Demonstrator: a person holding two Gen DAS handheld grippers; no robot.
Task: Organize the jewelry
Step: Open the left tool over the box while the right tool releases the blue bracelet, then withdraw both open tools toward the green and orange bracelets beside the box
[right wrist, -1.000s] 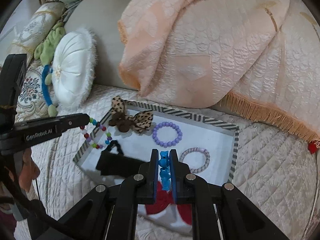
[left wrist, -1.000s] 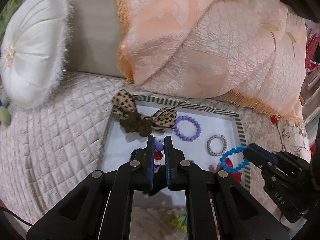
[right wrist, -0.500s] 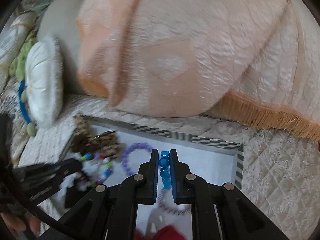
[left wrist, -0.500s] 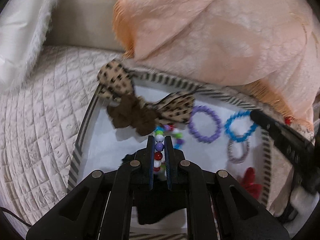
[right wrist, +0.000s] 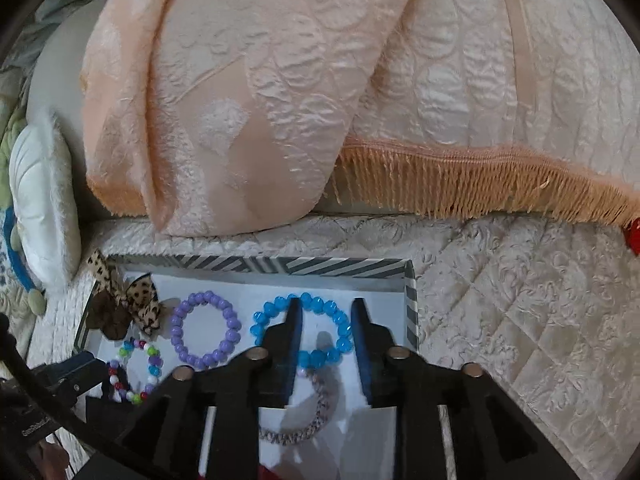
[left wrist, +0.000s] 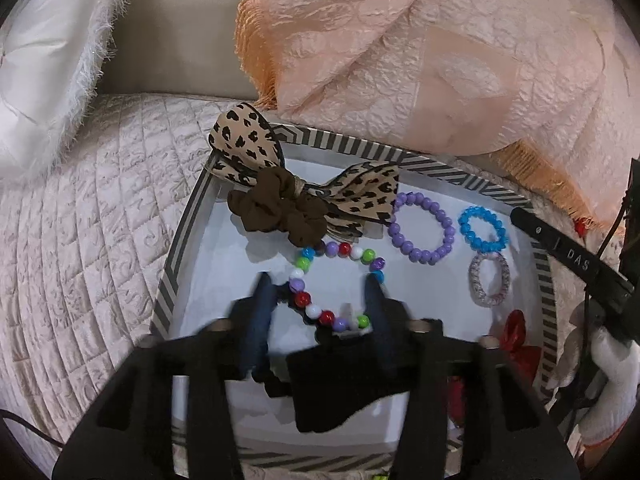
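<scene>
A striped-rim white tray lies on the bed. In the left wrist view my left gripper is low over the tray, jaws opening. The multicoloured bead bracelet lies on the tray floor between the fingers, free of the pads. In the right wrist view my right gripper is also opening. The blue bead bracelet rests flat under it, its right side between the fingers, not pinched. A purple bracelet lies left of the blue one, and a grey hair tie lies nearer me.
A leopard bow and brown scrunchie fill the tray's far left corner. A black item and a red one lie at the near side. A peach fringed blanket overhangs behind the tray. A white fluffy cushion sits at the left.
Both grippers came down into the tray and went from shut to open. The multicoloured bracelet and the blue bracelet left the pads and now lie on the tray floor.
</scene>
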